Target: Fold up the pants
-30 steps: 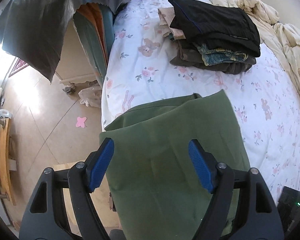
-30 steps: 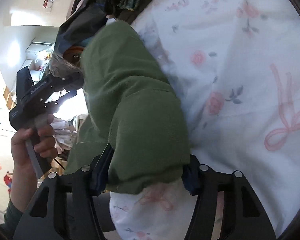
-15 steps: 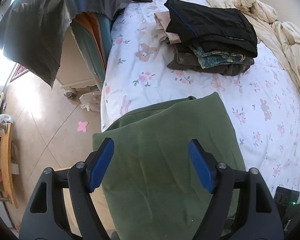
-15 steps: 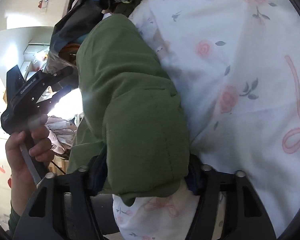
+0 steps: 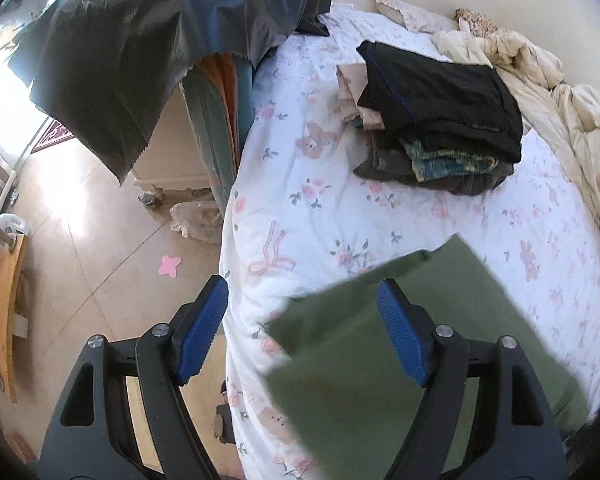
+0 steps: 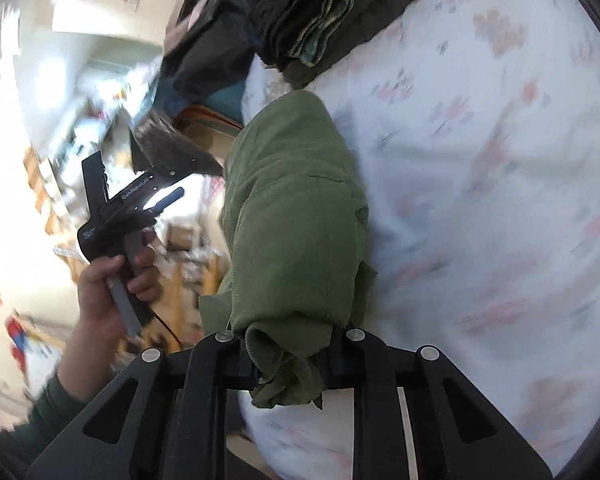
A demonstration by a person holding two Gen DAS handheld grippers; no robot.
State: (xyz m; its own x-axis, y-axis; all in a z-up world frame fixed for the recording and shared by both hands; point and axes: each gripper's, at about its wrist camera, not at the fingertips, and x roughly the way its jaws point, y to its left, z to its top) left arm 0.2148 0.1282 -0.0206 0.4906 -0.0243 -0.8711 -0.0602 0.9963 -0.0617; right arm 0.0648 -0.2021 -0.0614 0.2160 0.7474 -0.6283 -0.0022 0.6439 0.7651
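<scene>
The folded green pants (image 5: pixel 400 344) lie at the near edge of the bed on the floral sheet (image 5: pixel 320 208). My left gripper (image 5: pixel 302 332) is open and empty, hovering above the pants' left edge and the bed's corner. In the right wrist view my right gripper (image 6: pixel 288 364) is shut on the bunched end of the green pants (image 6: pixel 296 224), which stretch away across the sheet (image 6: pixel 480 200). The left gripper (image 6: pixel 140 196) shows there too, held in a hand off the bed's side, apart from the pants.
A stack of folded dark clothes (image 5: pixel 432 108) sits further back on the bed. A cream quilt (image 5: pixel 548 88) lies along the far right. A dark plastic sheet (image 5: pixel 140 60) covers furniture at the left, with tiled floor (image 5: pixel 88 240) below.
The right gripper has closed on the pants' end and bunched it. The left gripper has drawn left, off the pants, so they now lie under its right finger only.
</scene>
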